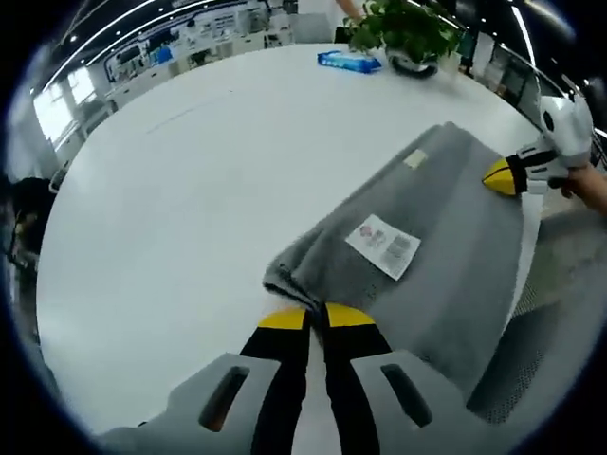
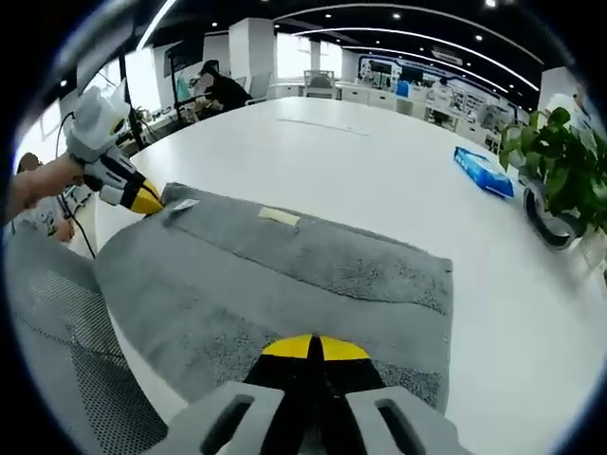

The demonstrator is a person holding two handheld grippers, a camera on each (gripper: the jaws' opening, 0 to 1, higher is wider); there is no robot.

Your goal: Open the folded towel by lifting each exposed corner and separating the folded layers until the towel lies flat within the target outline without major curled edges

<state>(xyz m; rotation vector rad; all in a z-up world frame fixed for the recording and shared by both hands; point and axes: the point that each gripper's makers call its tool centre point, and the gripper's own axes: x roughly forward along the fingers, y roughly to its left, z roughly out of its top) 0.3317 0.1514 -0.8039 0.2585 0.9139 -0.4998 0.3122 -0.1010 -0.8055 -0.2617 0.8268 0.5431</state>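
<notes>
Your left gripper (image 1: pixel 317 316) fingers sit clamped on the grey terry towel (image 1: pixel 446 256) corner; right gripper (image 2: pixel 314 347) fingers pinch its opposite edge, both holding it taut to spread flat.

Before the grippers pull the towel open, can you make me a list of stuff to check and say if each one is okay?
1. Left gripper shut on a corner of the gray towel: ok, its yellow tips are together at the bunched edge.
2. Right gripper shut on the towel's edge: ok, tips closed with fabric under them.
3. Towel fully unfolded: not ok, a folded layer with the care label lies on top.
4. Towel fully on the white table: not ok, one side hangs over the table edge.
5. Blue packet and potted plant away from the towel: ok.
6. Target outline: cannot tell.
</notes>
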